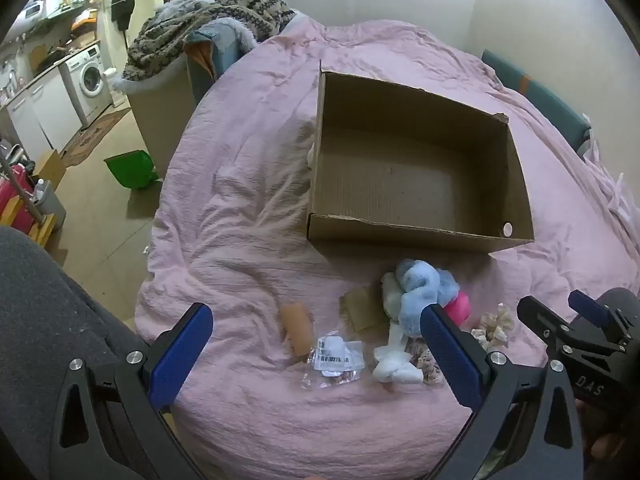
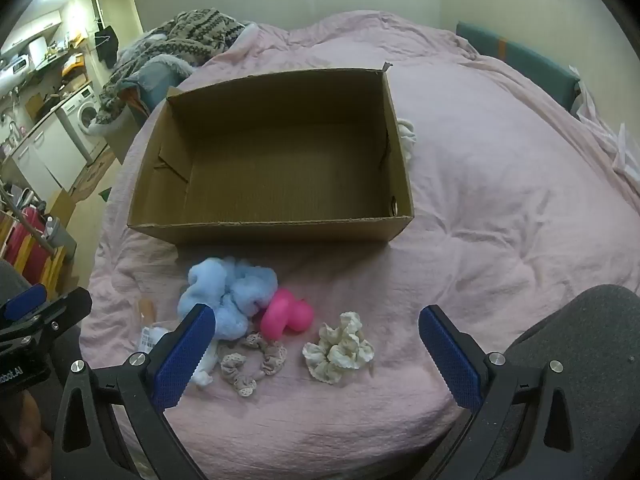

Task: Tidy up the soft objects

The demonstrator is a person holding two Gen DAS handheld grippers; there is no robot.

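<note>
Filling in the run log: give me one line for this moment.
stage: before first pick | left tool: open, holding nothing | right tool: open, holding nothing | cardboard box: empty | blue scrunchie: on bed

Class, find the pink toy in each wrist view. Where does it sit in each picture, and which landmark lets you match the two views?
Left wrist view: the pink toy sits low and right of centre, mostly hidden behind the blue plush and the claw's right finger.
Right wrist view: the pink toy lies near centre, in plain sight, right of the blue plush.
Shared landmark: the cardboard box just beyond it.
</note>
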